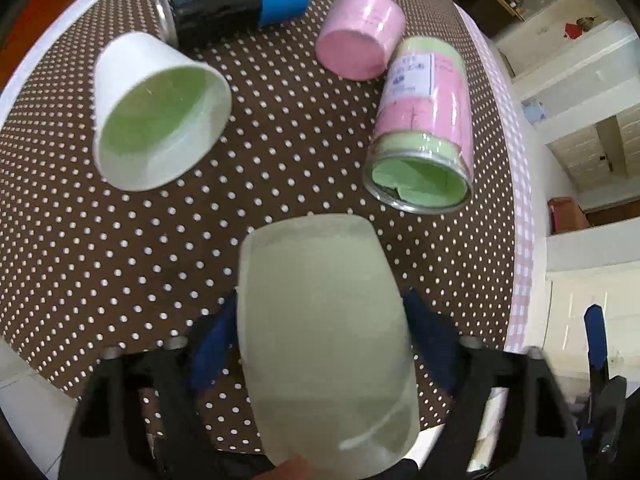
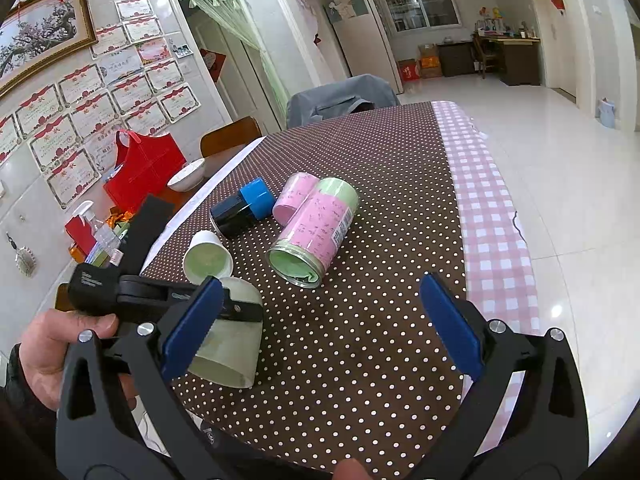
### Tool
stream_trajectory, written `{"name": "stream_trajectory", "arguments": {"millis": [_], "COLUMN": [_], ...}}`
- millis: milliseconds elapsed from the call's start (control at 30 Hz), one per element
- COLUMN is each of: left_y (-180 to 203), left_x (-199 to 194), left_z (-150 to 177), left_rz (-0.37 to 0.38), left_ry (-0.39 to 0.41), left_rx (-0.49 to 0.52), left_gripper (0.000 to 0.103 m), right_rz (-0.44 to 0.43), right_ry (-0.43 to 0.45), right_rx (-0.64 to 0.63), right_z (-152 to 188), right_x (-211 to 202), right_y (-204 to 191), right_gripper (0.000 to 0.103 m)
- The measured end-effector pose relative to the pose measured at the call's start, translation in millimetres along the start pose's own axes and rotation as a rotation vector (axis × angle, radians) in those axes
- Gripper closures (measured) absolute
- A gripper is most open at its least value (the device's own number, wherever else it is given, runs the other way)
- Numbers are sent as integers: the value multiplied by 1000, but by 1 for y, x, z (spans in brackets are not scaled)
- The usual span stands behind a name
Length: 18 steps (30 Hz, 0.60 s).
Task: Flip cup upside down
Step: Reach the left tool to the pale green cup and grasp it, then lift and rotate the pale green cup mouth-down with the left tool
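My left gripper is shut on a pale translucent cup, its blue pads pressed against both sides. In the right wrist view the same cup is held tilted with its wide rim low, close to the dotted tablecloth; whether it touches is unclear. The left gripper clamps it from the left there. My right gripper is open and empty, hovering above the table's near edge, to the right of the cup.
Lying on their sides on the cloth: a white cup with green inside, a black and blue tumbler, a pink cup, a clear jar with pink and green paper. A pink checked cloth edges the table on the right.
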<state>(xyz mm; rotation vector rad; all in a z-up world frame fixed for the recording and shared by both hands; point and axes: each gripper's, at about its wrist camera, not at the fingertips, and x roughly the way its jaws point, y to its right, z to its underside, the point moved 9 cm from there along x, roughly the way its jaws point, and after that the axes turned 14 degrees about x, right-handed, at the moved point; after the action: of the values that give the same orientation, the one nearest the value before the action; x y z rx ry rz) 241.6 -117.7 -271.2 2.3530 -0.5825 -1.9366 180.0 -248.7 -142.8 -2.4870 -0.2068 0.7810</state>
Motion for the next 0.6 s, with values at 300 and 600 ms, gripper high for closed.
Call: {"name": "stream_trajectory", "arguments": {"millis": [300, 600], "left_y": [9, 15], "left_x": [-17, -61], "left_z": [8, 1], "left_rz": [7, -53], "left_ry": [77, 315], "left_rx": [44, 159], "left_gripper": [27, 27], "right_rz": [3, 4], "right_ry": [1, -4], "right_rx": [1, -2], "right_z": [1, 6], "right_x": [-1, 0], "right_y": [-1, -5], "right_gripper": [6, 6]}}
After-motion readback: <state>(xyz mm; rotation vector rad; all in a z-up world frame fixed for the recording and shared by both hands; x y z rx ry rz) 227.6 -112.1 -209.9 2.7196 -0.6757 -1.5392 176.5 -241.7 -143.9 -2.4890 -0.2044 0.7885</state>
